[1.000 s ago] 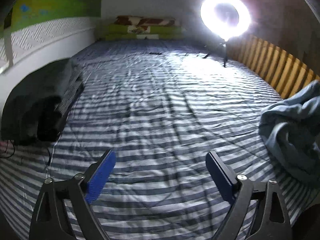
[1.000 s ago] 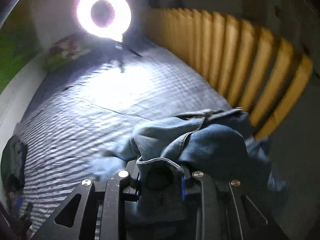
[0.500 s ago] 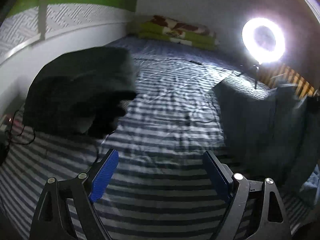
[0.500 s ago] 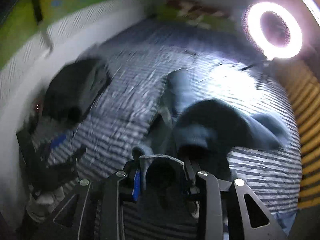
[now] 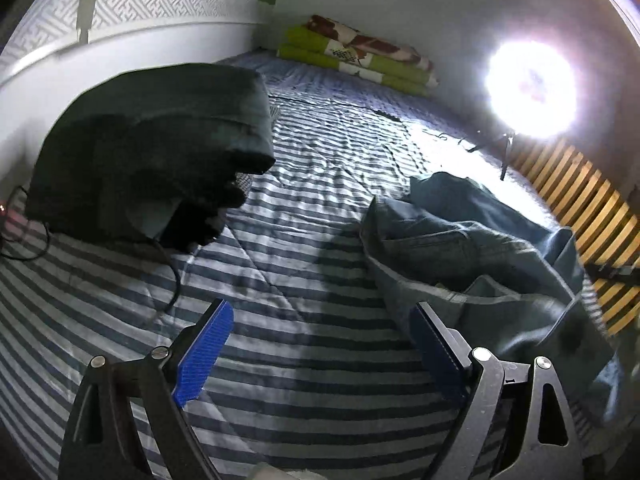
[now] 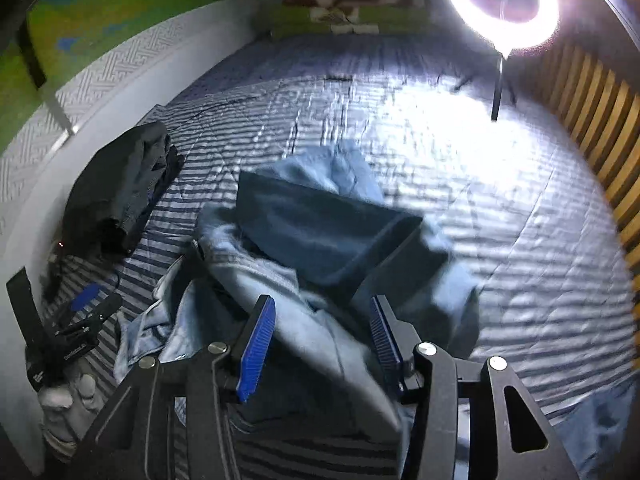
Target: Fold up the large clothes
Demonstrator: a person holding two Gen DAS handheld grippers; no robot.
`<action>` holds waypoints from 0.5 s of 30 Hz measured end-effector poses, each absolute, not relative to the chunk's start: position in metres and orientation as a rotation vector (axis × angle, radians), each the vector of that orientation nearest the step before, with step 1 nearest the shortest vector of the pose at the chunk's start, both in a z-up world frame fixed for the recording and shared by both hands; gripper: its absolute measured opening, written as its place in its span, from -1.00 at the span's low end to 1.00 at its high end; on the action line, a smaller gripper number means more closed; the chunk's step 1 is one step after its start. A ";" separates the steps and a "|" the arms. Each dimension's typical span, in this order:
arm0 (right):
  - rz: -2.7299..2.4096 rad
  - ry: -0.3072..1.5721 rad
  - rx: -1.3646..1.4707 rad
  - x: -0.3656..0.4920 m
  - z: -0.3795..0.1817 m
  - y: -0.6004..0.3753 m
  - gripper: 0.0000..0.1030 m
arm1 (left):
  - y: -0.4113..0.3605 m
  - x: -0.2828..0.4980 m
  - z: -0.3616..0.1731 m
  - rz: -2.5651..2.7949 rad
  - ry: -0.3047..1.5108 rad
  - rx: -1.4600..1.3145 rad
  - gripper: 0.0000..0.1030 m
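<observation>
Jeans point(image 6: 320, 236) lie crumpled mid-bed, bunched and not yet spread, so folding looks barely begun. On the left, a dark pile point(image 5: 144, 152) sits against the wall side, apparently folded and parked clear of the working area. The left gripper point(image 5: 316, 340) hovers with jaws wide and nothing between them, only striped sheet point(image 5: 280, 272) below, probably waiting to take an edge. Moving right, the right gripper point(image 6: 320, 344) is opening its 2 jaws over the denim; cloth lies between them but the pads look clear of it, so this reads as a release. The bed is a soft, wrinkled quilted surface. Far end: folded blankets point(image 5: 360, 56). At right, a ring light point(image 6: 500, 4) glares beside wooden slats point(image 6: 600, 120).
</observation>
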State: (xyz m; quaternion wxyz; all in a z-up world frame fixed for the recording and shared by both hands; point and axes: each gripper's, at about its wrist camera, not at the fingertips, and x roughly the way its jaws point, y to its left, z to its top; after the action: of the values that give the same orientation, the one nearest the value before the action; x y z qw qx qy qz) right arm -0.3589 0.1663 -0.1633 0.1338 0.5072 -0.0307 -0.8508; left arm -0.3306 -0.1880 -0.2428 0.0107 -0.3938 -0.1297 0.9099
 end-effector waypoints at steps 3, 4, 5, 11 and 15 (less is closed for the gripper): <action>-2.464 0.036 1.481 -0.356 -0.182 0.147 -0.02 | -0.188 -0.331 -0.245 2.832 -0.423 -1.234 0.79; -2.472 0.091 1.471 -0.357 -0.188 0.140 0.03 | -0.188 -0.330 -0.246 2.810 -0.440 -1.234 0.79; -2.472 0.146 1.468 -0.359 -0.195 0.133 0.05 | -0.187 -0.331 -0.247 2.794 -0.455 -1.236 0.79; -2.497 0.137 1.519 -0.379 -0.210 0.133 -0.91 | -0.170 -0.322 -0.240 2.743 -0.428 -1.170 0.79; -2.578 0.023 1.439 -0.379 -0.179 0.166 -0.96 | -0.154 -0.326 -0.241 2.664 -0.412 -1.161 0.79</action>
State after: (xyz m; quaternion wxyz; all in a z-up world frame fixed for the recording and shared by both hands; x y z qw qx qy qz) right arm -0.3787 0.1659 -0.1793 0.0945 0.4851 0.0078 -0.8693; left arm -0.3257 -0.1545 -0.2414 0.1032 -0.3934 -0.1395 0.9028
